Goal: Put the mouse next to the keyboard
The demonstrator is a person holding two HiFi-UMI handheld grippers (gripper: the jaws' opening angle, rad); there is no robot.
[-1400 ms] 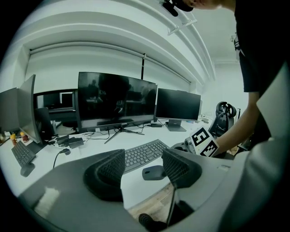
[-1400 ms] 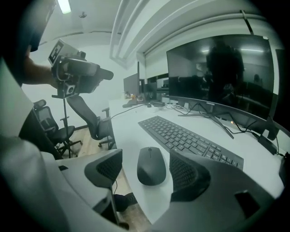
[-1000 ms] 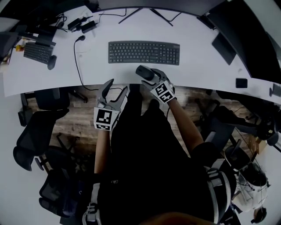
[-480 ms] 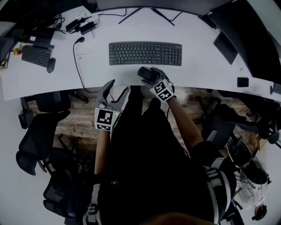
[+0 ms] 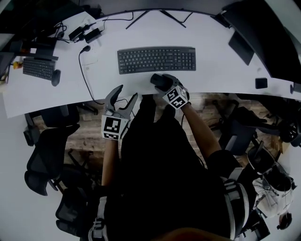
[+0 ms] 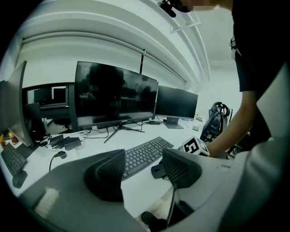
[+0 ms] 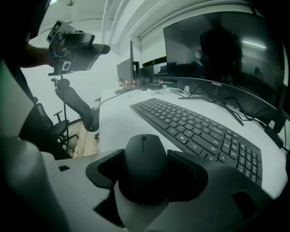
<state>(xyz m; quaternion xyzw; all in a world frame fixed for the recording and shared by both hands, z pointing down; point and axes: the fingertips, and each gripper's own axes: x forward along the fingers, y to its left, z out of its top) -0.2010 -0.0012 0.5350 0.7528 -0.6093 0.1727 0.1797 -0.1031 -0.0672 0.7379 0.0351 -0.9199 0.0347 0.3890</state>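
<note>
A black mouse lies on the white desk just in front of the black keyboard, near the desk's front edge. My right gripper has the mouse between its jaws, which are closing, and both pads touch its sides. The keyboard runs ahead and to the right of it. My left gripper hangs open and empty off the desk's front edge, left of the mouse. In the left gripper view, its fingers frame the keyboard.
A second keyboard and mouse sit at the desk's far left, with a black cable and power adapters nearby. A monitor stand is behind the keyboard. A small black object lies at right. Office chairs stand below.
The right gripper with the mouse has edged slightly rightward in front of the keyboard. The left gripper holds the same place, still open.
</note>
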